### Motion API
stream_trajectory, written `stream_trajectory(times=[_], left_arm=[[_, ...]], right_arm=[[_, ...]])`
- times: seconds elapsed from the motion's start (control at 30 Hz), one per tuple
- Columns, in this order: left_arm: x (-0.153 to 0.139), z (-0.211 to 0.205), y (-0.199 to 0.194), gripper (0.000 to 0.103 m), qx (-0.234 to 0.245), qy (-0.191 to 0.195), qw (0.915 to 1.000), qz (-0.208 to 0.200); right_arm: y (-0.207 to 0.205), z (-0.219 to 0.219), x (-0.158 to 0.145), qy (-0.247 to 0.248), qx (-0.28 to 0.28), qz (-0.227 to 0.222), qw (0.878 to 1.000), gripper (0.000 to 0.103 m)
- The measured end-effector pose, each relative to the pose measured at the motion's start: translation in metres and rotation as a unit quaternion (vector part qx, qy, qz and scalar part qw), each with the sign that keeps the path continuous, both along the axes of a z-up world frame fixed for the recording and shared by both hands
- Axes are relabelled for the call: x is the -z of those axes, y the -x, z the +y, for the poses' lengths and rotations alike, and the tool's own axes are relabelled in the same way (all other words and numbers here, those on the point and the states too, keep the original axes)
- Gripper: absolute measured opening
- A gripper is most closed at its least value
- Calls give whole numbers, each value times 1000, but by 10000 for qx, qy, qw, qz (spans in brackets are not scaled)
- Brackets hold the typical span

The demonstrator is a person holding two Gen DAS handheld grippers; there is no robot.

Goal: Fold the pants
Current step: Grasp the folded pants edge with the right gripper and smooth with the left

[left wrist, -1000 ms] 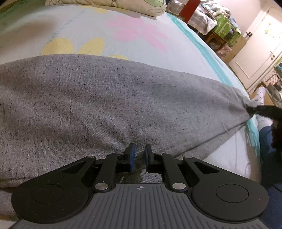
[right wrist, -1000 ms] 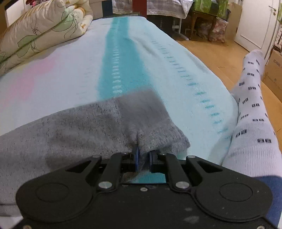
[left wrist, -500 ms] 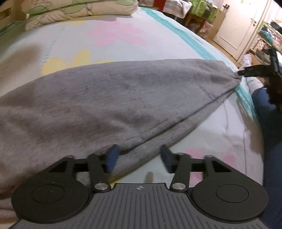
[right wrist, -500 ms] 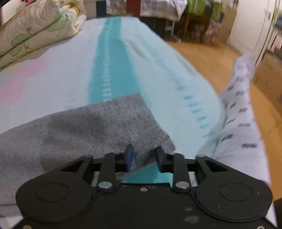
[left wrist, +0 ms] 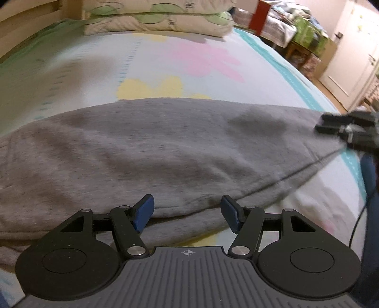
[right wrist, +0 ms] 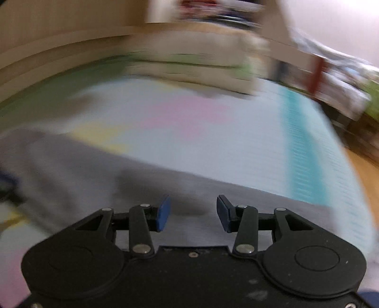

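Note:
The grey pants (left wrist: 165, 151) lie flat across the flowered bed sheet, folded lengthwise with one leg on the other. My left gripper (left wrist: 187, 213) is open and empty at their near edge. My right gripper (right wrist: 193, 212) is open and empty, over the leg end of the pants (right wrist: 142, 189); its view is motion-blurred. The right gripper also shows at the far right of the left wrist view (left wrist: 348, 128), over the hem.
Folded quilts (left wrist: 161, 21) lie at the head of the bed. A wooden headboard (left wrist: 35, 30) runs along the left. Cluttered furniture (left wrist: 296, 30) and a door (left wrist: 350, 61) stand beyond the bed's right side, over wooden floor (right wrist: 364, 175).
Both grippers opened and let go of the pants, which now lie flat. The left gripper backed off. The right gripper swung left over the leg end.

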State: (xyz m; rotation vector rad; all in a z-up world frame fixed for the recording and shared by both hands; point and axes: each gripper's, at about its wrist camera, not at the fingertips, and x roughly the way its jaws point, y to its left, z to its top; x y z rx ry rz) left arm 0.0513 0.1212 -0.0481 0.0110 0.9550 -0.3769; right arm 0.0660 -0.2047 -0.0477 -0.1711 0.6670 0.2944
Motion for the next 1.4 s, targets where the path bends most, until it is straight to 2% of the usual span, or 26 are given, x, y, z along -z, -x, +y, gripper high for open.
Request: stream_trajectory(times=[0.13,0.23,0.4,0.67,0.8,0.93,1.03,1.13,1.17,1.27,1.4], left_arm=[[1,16,-4,61,-192,21,9998,49],[2,28,-3,62,-328,115,9993,110],[7,46,-3,62,-521,473,9971,275],[6,49,-6,64,-541,699,9956,319],[0,54,-7,64,-635,845,9939,324],[-14,63,-9,64,-727,902,9932,143],[-25,72,-13,65,-844,920,9922,25],[-35,78,-18,66,-932,809,9923,-107],[-37,80,-19,66,-959,781,9922,-155],[-40,84,-21,67,-1010,739,9919,-216],[-30,81,-27,68,-1043,694,9919,-193]], right_arm=[[1,78,17,-4,-1332,68,9911,30],[0,121,29,-6,-2012,176,9794,30],[0,166,48,266,-2625,294,9641,30],[2,198,58,876,-2978,-12,9506,32],[11,211,64,1154,-3244,-311,9383,32],[16,218,69,1304,-3345,-690,9308,32],[8,219,66,1132,-3247,-710,9363,4],[-2,214,51,607,-3053,-490,9491,4],[-2,212,44,434,-3061,-464,9499,4],[13,203,23,194,-3359,-408,9408,4],[30,201,36,464,-3631,-215,9303,4]])
